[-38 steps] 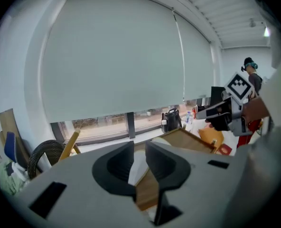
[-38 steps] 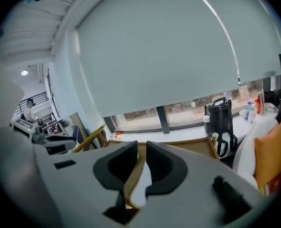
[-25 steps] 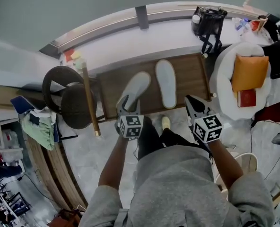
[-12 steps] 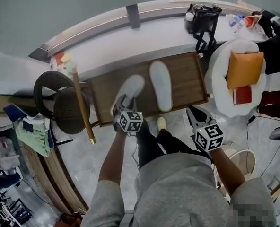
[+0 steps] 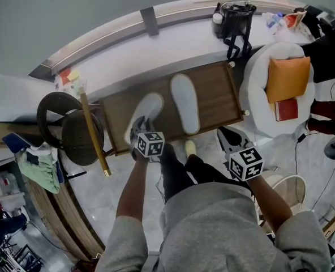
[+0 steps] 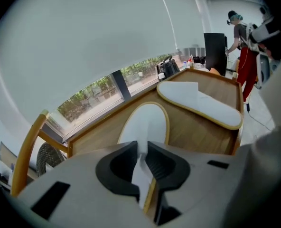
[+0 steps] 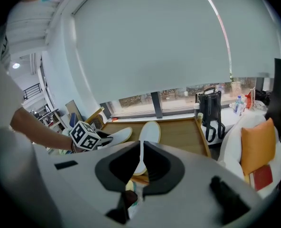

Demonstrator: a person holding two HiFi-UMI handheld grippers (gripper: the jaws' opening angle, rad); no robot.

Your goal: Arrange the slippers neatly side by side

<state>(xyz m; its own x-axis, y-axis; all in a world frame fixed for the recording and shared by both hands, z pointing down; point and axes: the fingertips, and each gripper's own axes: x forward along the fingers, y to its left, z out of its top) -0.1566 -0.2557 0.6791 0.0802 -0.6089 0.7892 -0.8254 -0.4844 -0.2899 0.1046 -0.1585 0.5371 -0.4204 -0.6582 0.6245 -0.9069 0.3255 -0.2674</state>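
While looking steeply down in the head view, can make out both slippers on the wooden tray [image 5: 215, 92] at centre frame. Lying on the tray's left half, the left slipper [image 5: 147, 107]: white, yellow-rimmed, slanted from lower left to upper right, near end reaching the tray's lower edge. Just to its right and not touching it, the right slipper [image 5: 185, 102], running almost straight up and down the frame. Upper ends close together, lower ends well apart, so not parallel.

Clamped on the left slipper's near end, the left gripper [image 5: 139, 130], just below and left of centre. Jaws just been closing; in the left gripper view, drawn down to a narrow gap with the white sole and its yellow rim pinched between them. Rest of that slipper flat on the wood.

Hanging at lower right of centre, off the tray's near right corner and above the pale floor [image 5: 99, 191], the right gripper [image 5: 223, 136]. Jaws pressed together, holding nothing; in the right gripper view, right slipper lined up beyond the closed tips.

Around the tray: black bag [image 5: 233, 18] at top of frame on the white ledge [image 5: 116, 55], orange cushion [image 5: 288, 77] on a white round seat [image 5: 263, 106] at right, dark round chair [image 5: 71, 120] and wooden pole [image 5: 92, 132] at left.
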